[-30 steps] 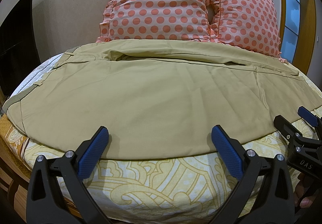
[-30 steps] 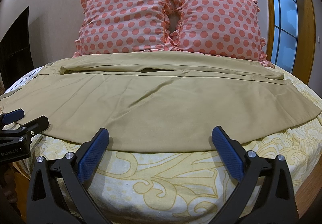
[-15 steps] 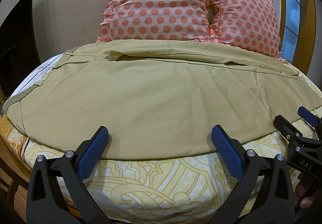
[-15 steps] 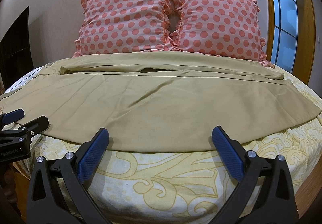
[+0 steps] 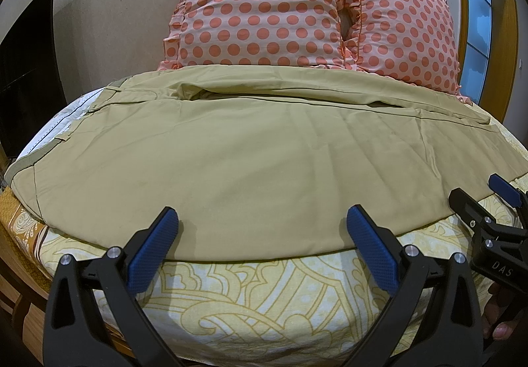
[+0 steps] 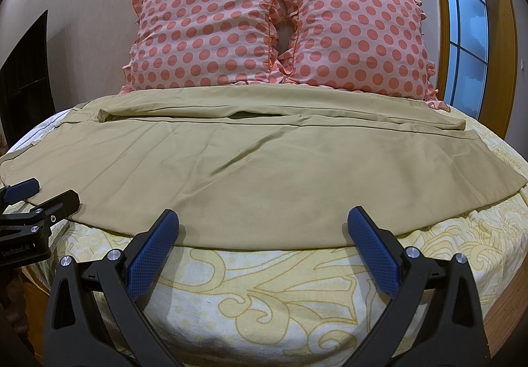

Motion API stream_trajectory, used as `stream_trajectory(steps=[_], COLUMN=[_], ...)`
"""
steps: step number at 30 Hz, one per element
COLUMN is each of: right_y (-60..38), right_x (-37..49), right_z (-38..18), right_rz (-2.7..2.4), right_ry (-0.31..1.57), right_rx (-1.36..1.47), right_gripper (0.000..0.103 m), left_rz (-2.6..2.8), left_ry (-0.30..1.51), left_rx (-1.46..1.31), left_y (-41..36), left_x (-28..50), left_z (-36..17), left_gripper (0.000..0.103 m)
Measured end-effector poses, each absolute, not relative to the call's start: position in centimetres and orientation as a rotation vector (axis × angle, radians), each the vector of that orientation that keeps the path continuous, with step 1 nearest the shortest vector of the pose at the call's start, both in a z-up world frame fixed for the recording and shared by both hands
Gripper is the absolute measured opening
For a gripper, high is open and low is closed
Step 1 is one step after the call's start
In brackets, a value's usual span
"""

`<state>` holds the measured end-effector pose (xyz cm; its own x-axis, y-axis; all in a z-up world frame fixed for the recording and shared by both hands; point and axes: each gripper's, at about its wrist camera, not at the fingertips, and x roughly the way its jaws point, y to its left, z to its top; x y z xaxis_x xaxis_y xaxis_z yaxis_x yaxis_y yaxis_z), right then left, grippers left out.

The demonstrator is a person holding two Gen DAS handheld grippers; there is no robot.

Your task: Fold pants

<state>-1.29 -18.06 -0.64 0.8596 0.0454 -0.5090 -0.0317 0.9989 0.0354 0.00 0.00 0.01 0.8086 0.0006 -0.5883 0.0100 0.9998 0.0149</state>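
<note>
Pants flat on the bed

Your left gripper (image 5: 262, 235) and right gripper (image 6: 264, 235) gape wide, empty, just short of the khaki pants (image 6: 250, 175).

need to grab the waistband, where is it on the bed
The waistband lies at the far left edge of the khaki pants in the left wrist view, well left of the open left gripper.
</note>
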Motion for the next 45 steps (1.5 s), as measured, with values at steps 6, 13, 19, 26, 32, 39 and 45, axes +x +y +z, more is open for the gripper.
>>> stream_trajectory(steps=[6, 13, 19, 26, 32, 39, 45], right_y=[-17.8, -23.3, -32.6, -43.2, -47.1, -47.2, -51.4], right_x=[-1.4, 1.7, 11.9, 28.3, 35.4, 36.2, 29.6], right_z=[-0.9, 3.3, 7.8, 4.7, 2.4, 0.2, 0.3], right_rz=[0.046, 0.027, -0.170, -0.435, -0.630, -0.676, -0.447], right_ry=[0.536, 0.584, 0.648, 0.821, 0.843, 0.858, 0.687], right_rx=[0.023, 0.157, 0.300, 0.578, 0.625, 0.447, 0.791], right_gripper=[0.102, 0.102, 0.102, 0.067, 0.066, 0.019, 0.004], left_rz=[-0.006, -0.004, 0.063, 0.082, 0.088, 0.021, -0.079], left_ry=[0.632, 0.667, 0.583, 0.543, 0.549, 0.574, 0.526], left_rx=[0.018, -0.011, -0.021, 0.015, 0.030, -0.067, -0.213], left_y=[0.0, 1.3, 2.1, 1.3, 1.5, 3.1, 5.6], left_x=[0.0, 1.0, 3.3, 6.7, 8.5, 10.4, 9.6], left_z=[0.0, 1.2, 5.5, 7.7, 7.7, 7.0, 7.4], left_gripper=[0.101, 0.101, 0.101, 0.101, 0.101, 0.101, 0.101])
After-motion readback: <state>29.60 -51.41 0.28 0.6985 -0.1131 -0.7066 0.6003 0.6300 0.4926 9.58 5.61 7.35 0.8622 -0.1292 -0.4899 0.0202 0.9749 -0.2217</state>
